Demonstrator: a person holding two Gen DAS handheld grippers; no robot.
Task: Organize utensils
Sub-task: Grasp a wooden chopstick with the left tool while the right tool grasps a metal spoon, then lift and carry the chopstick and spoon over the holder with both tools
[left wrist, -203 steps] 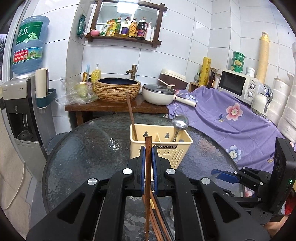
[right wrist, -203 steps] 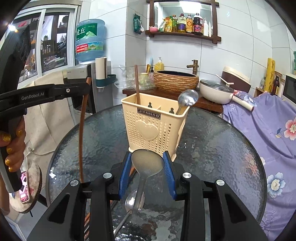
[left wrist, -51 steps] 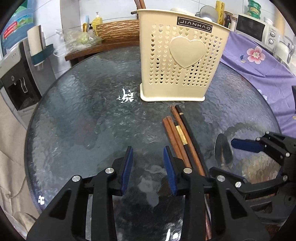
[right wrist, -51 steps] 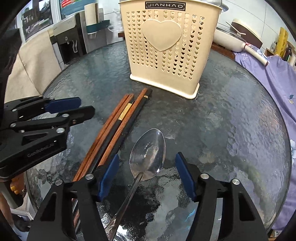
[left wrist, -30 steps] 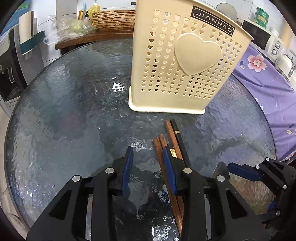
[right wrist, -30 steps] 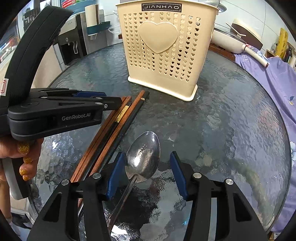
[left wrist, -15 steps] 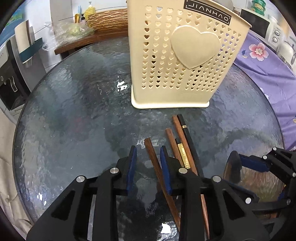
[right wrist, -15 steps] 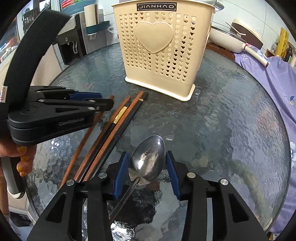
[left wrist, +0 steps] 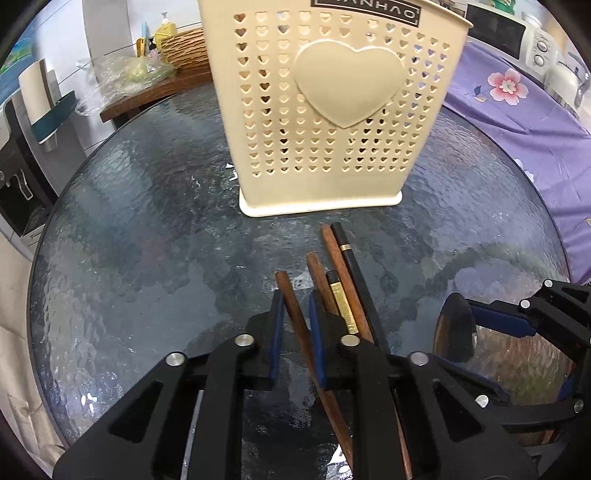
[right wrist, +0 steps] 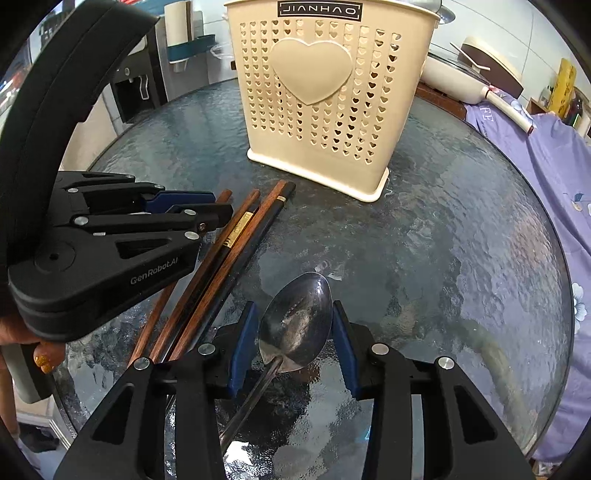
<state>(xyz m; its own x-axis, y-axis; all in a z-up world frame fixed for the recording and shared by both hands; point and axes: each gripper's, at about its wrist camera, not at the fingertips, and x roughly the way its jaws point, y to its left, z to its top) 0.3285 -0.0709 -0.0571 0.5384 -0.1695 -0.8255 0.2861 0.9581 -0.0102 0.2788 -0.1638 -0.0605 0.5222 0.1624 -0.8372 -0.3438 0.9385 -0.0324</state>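
Observation:
A cream perforated utensil holder [left wrist: 332, 110] with a heart on its front stands on the round glass table [left wrist: 129, 240]; it also shows in the right wrist view [right wrist: 325, 103]. My left gripper [left wrist: 297, 310] is shut on a brown wooden chopstick [left wrist: 291, 306], lifted slightly off the others. Several more chopsticks [left wrist: 343, 273] lie on the glass beside it, and show in the right wrist view [right wrist: 236, 236]. My right gripper [right wrist: 293, 314] has its pads closed against the bowl of a steel spoon [right wrist: 295, 325], whose handle runs back under it.
A wooden side table with a woven basin [left wrist: 184, 44] stands behind the glass table. A purple flowered cloth [left wrist: 517, 96] covers a counter at right with a microwave [left wrist: 495, 26]. A water dispenser [left wrist: 14, 155] stands at left. A white pan [right wrist: 454, 81] sits behind the holder.
My left gripper has closed on one brown chopstick and pulled it apart from the bundle. My right gripper has narrowed from wide open onto the spoon bowl.

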